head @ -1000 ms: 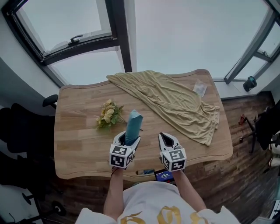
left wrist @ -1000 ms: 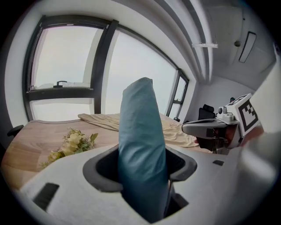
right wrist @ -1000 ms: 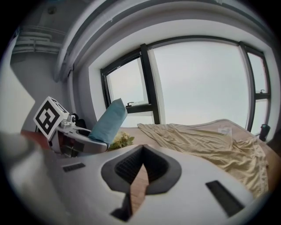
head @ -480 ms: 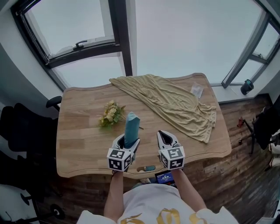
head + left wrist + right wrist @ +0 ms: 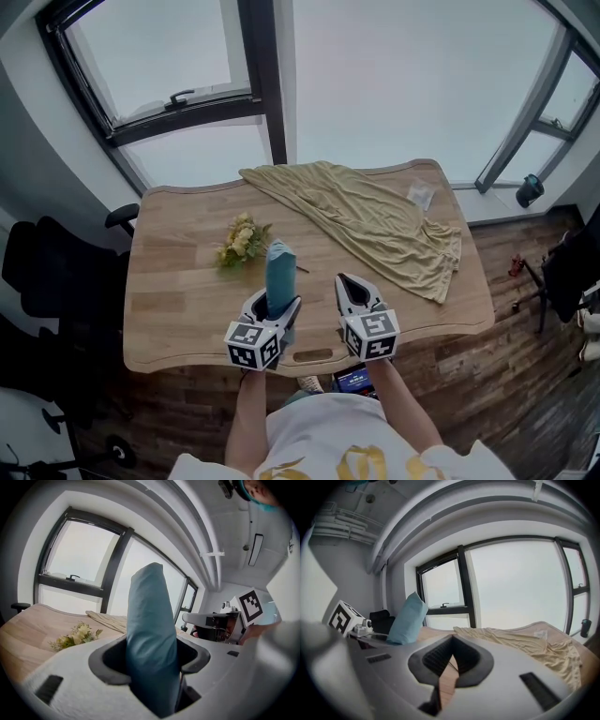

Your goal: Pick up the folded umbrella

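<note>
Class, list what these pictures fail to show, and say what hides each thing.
- Folded umbrella: its lower end is sunk between the jaws of the left gripper, in both that gripper's view and the head view.
- Small pale item near the far right corner of the table: too small to identify in the head view.
- Anything under the cloth: covered.

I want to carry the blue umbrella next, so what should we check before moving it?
1. Umbrella clamped between the left gripper jaws: ok.
2. Umbrella lifted off the table: ok.
3. Right gripper empty, jaws together: ok.
4. Flowers and cloth lie apart from the umbrella: ok.
5. Umbrella strap fastened so it stays folded: cannot tell.
</note>
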Action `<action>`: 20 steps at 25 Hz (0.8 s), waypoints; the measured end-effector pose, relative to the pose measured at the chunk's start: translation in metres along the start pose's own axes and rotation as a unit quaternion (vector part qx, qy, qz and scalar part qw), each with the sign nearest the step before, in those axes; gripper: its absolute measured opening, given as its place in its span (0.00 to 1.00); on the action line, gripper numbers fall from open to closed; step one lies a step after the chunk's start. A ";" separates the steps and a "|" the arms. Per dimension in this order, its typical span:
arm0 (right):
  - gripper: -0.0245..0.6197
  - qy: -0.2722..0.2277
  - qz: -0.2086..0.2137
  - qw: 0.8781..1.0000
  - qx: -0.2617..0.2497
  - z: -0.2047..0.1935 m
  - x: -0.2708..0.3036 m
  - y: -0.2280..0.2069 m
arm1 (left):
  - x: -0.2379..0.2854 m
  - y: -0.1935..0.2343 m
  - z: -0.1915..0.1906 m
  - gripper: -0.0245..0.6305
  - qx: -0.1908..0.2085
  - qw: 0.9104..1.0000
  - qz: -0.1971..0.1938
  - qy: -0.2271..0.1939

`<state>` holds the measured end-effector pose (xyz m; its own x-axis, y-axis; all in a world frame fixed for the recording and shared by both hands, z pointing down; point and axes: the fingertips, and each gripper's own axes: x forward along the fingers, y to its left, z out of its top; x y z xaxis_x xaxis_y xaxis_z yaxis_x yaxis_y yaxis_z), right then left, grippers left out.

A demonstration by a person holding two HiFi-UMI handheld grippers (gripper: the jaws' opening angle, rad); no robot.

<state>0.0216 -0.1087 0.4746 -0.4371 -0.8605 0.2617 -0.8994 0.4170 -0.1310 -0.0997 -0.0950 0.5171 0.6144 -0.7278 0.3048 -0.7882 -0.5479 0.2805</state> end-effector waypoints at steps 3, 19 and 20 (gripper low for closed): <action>0.05 0.000 0.009 1.000 -0.005 0.000 -0.004 0.003 | -0.005 -0.006 0.004 0.47 -0.002 1.000 0.006 -0.009; 0.05 -0.020 0.035 0.999 -0.010 0.008 -0.060 0.003 | -0.038 -0.065 0.011 0.47 0.003 0.998 0.037 -0.053; 0.05 -0.022 0.035 0.999 -0.008 0.007 -0.064 0.003 | -0.042 -0.067 0.010 0.47 0.003 0.998 0.040 -0.055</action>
<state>0.0468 -0.0542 0.4504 -0.4993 -0.8407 0.2095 -0.8664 0.4818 -0.1315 -0.0731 -0.0316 0.4764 0.5413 -0.8105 0.2238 -0.8353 -0.4880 0.2532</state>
